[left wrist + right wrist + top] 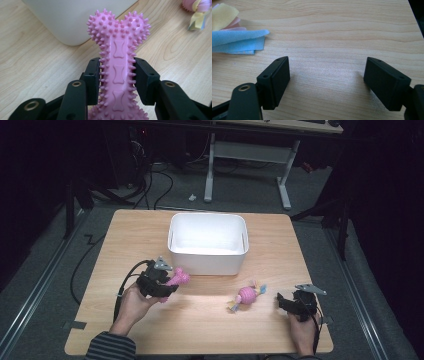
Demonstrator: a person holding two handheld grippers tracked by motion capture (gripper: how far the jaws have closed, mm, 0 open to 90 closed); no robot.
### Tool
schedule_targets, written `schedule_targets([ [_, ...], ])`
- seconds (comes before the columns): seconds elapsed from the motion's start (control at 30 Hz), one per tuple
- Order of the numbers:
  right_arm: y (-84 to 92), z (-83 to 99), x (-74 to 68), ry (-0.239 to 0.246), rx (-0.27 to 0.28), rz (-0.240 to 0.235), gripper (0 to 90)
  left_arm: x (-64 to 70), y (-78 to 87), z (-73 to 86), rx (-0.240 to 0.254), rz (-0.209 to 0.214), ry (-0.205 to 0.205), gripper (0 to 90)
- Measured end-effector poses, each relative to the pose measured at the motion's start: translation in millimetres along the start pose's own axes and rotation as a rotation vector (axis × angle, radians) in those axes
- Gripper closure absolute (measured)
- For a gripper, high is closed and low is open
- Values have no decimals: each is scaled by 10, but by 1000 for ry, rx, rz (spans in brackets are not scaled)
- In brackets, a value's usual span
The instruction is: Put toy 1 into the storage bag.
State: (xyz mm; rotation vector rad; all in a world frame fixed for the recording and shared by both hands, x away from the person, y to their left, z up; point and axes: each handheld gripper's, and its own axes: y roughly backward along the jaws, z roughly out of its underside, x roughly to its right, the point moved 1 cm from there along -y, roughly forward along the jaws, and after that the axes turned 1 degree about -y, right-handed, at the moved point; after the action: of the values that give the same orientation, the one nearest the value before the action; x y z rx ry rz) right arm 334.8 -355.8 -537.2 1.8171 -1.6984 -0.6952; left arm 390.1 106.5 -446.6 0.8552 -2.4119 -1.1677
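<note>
A pink spiky bone-shaped toy (119,65) is clamped by its shaft in my left gripper (117,75), its knobbed end pointing toward the white bin (75,20). From above, that gripper (170,281) hangs just off the table in front of the bin's (207,265) left corner, the pink bone (179,278) sticking out to the right. A pink candy-shaped toy with blue and yellow fabric ends (246,295) lies on the table between the hands. My right gripper (325,82) rests low over bare wood, jaws wide apart, the candy toy's blue fabric end (237,42) at its upper left. Seen from above, it (282,301) sits near the front right edge.
The wooden table (150,235) carries the white bin at its centre back. Beyond the far edge stand a desk frame (250,155) and cables on a grey floor. The person's striped sleeve (112,347) enters at the bottom left.
</note>
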Motion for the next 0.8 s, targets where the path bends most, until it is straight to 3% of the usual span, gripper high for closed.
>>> schedule_targets([
  [0.07,1,0,-2,-1,-1,0,211,-27,109,-23,20,-20,2,592],
  [0.37,0,0,1,5,0,-1,211,-126,369,-66,77,-4,39,592],
  [0.8,1,-1,-1,2,-1,-2,212,-156,507,-240,104,17,32,593],
])
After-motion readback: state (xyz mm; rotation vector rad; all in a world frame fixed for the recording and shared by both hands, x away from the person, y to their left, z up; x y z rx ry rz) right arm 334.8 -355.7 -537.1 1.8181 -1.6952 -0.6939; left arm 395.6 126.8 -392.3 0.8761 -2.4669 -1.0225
